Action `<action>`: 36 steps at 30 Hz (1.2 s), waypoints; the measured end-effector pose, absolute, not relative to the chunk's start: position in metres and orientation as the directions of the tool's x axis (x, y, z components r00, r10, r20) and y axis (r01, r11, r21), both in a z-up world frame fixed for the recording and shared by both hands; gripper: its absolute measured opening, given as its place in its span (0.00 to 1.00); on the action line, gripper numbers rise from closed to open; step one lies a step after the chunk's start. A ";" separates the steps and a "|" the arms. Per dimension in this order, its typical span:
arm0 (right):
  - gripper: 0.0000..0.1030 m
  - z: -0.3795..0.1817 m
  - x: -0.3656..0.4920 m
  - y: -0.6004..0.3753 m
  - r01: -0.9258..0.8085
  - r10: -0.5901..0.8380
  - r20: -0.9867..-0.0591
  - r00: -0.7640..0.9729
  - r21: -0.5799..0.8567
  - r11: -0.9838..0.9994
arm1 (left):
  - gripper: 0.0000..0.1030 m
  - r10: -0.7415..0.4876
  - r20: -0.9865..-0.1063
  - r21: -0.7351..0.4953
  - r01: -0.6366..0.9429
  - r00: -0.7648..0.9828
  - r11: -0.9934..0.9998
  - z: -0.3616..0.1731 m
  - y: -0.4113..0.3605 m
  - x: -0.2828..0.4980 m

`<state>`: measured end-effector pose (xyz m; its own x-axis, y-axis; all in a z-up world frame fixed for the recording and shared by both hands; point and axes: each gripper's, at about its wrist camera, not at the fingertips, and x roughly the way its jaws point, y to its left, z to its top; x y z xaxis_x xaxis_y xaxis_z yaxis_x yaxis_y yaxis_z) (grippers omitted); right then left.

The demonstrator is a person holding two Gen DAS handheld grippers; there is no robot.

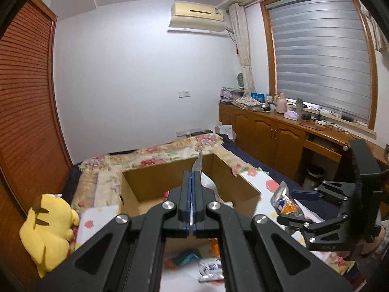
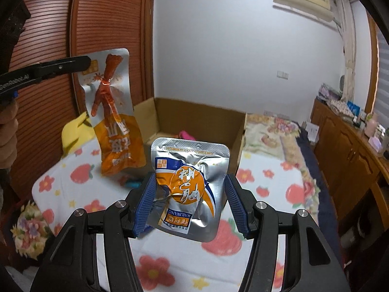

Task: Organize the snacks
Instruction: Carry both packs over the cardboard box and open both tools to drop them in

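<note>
On R wrist cam only: orange pouch (image 2: pixel 116 121) face, L tool (image 2: pixel 82 64) pinching.

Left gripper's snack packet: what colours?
Silver top, orange bottom, on the snack packet held by the left gripper; clearest in the right wrist view.

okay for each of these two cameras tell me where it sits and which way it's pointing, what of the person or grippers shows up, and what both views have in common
Left wrist: sits on the left gripper, looking along its shut fingers over the cardboard box toward the far wall; the right gripper shows at right.
Right wrist: sits on the right gripper, looking past its silver snack pouch at the box; the left gripper holds an orange pouch.
Shared: box, flowered bedspread, yellow plush toy, air conditioner.
</note>
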<state>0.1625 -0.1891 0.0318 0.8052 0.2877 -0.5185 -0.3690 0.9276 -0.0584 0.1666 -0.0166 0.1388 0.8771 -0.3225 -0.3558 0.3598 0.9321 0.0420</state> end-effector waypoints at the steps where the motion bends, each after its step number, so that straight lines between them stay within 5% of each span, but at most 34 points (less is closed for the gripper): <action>1: 0.57 0.035 0.166 -0.189 -0.369 0.289 -0.513 0.808 -0.058 0.928 | 0.00 -0.318 -0.356 0.043 0.356 0.879 0.934 0.141 -0.017 0.172; 16: 0.57 0.060 0.215 -0.174 -0.360 0.275 -0.493 0.825 -0.084 0.929 | 0.00 -0.225 -0.366 0.096 0.277 0.903 0.956 0.140 -0.018 0.232; 36: 0.57 0.000 0.293 -0.151 -0.358 0.233 -0.616 0.752 -0.086 0.930 | 0.00 -0.173 -0.480 0.047 0.222 0.860 0.974 0.073 -0.009 0.276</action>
